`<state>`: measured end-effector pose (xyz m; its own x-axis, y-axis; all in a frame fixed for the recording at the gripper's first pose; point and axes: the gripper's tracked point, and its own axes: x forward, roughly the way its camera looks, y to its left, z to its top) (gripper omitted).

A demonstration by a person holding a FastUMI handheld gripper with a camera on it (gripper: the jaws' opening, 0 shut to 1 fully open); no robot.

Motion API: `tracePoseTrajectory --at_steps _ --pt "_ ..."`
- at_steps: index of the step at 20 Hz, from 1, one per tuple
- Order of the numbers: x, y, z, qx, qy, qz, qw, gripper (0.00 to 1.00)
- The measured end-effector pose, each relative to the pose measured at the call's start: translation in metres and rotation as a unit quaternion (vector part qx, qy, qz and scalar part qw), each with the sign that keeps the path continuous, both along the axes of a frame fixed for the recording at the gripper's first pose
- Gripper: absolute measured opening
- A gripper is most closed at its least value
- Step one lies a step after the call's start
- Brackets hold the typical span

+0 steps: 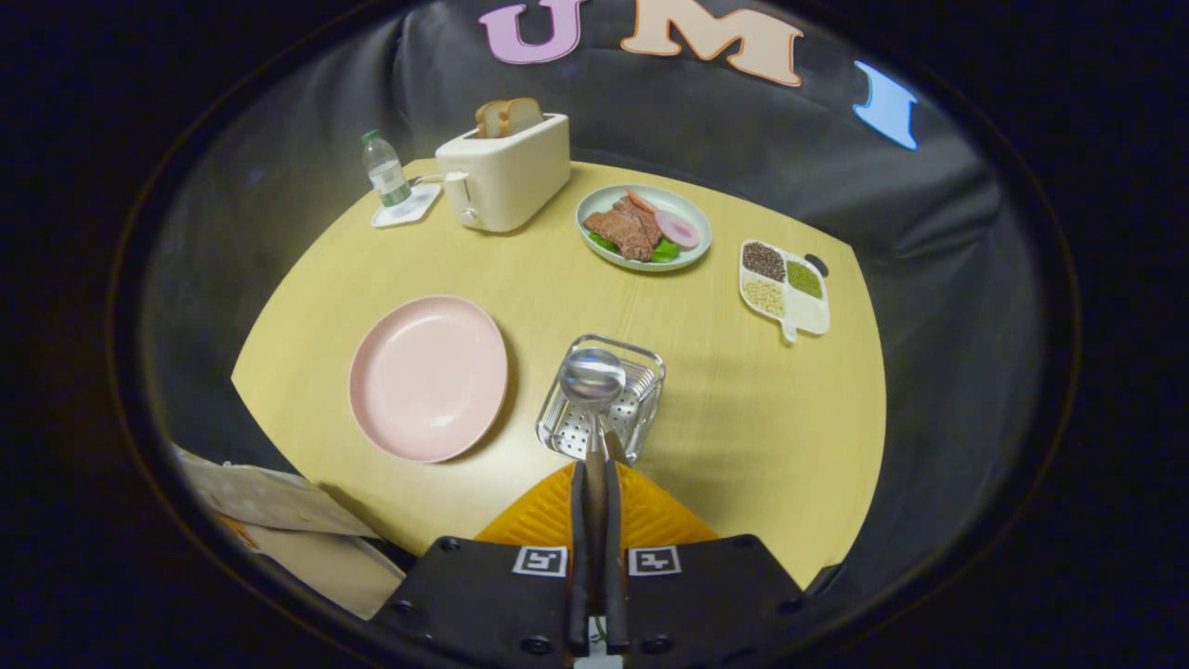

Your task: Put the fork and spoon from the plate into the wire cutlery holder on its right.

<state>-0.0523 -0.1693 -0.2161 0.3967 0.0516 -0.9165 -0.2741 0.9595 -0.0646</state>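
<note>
My gripper (594,462) is shut on the handle of a metal spoon (592,376). The spoon's round bowl points away from me and hangs over the wire cutlery holder (641,409), which stands just ahead of the fingers on the yellow table. A second metal handle pokes up beside the spoon's handle at the holder's near side; I cannot tell what it belongs to. To the left of the holder lies a pink plate (428,376) with nothing on it.
Beyond the holder sit a green plate of food (645,227), a white divided tray of beans and grains (783,286), a cream toaster with bread (504,169) and a water bottle (385,170) on a coaster. Papers (269,506) lie off the table's near left edge.
</note>
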Motion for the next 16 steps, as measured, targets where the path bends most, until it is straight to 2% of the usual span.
tracePoseTrajectory --at_steps 2,12,16 --pt "0.002 -0.001 0.001 0.003 -0.002 -0.004 1.0 0.14" --pt "0.013 0.012 0.01 0.02 -0.041 0.004 0.999 1.0" --pt "0.017 0.031 0.02 0.034 -0.078 0.009 0.996 1.0"
